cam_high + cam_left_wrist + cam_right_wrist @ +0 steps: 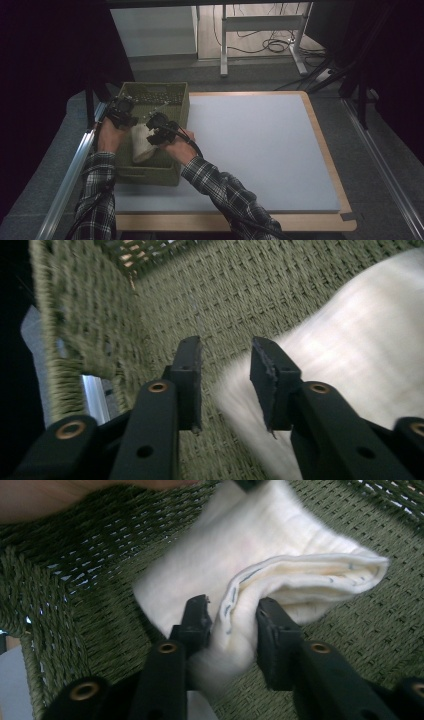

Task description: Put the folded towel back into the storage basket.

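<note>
A green woven basket [150,176] stands at the left end of the table, and both grippers reach down into it. Inside lies a white folded cloth [140,146]. My right gripper [157,131] is shut on the cloth's folded edge [280,545]; in the right gripper view [232,605] its jaws pinch the thick fold from both sides above the basket floor [390,625]. My left gripper [120,112] is open near the basket's left wall. In the left gripper view [226,347] nothing sits between its jaws. The blurred cloth [360,340] lies just to their right on the weave [225,285].
The basket stands on a blue-grey mat [260,150] covering a wood-edged table. A metal rail [75,165] runs along the left side. White table legs [223,40] and cables [272,45] are on the floor beyond the far edge.
</note>
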`<move>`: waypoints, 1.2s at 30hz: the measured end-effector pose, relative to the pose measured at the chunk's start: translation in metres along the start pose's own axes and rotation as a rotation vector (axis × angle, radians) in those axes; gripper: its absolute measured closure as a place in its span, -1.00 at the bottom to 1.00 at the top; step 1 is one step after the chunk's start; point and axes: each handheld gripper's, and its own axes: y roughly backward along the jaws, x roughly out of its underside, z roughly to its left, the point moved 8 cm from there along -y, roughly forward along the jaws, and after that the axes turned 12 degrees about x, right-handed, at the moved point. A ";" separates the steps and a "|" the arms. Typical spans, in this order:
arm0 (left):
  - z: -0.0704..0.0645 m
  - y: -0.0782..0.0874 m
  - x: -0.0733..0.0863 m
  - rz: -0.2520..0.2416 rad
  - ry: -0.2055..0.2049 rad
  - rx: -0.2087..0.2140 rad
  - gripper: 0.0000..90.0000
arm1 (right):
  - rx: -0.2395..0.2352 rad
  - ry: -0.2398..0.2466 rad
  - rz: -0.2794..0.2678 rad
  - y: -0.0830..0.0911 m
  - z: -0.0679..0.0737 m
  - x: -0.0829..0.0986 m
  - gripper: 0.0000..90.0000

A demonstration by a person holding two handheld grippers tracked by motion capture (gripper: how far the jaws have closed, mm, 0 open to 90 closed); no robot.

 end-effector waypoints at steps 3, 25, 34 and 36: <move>-0.002 -0.003 0.000 -0.006 0.008 0.010 0.41 | -0.003 -0.001 -0.009 0.001 -0.001 -0.001 0.38; -0.011 0.010 -0.003 -0.100 0.077 0.080 -0.01 | -0.024 -0.005 -0.104 0.030 -0.020 0.000 -0.11; -0.019 0.019 -0.008 -0.187 0.127 0.147 -0.25 | -0.029 -0.005 -0.138 0.038 -0.030 0.008 -0.25; -0.023 0.022 -0.010 -0.211 0.135 0.169 -0.33 | -0.026 -0.002 -0.145 0.041 -0.032 0.009 -0.28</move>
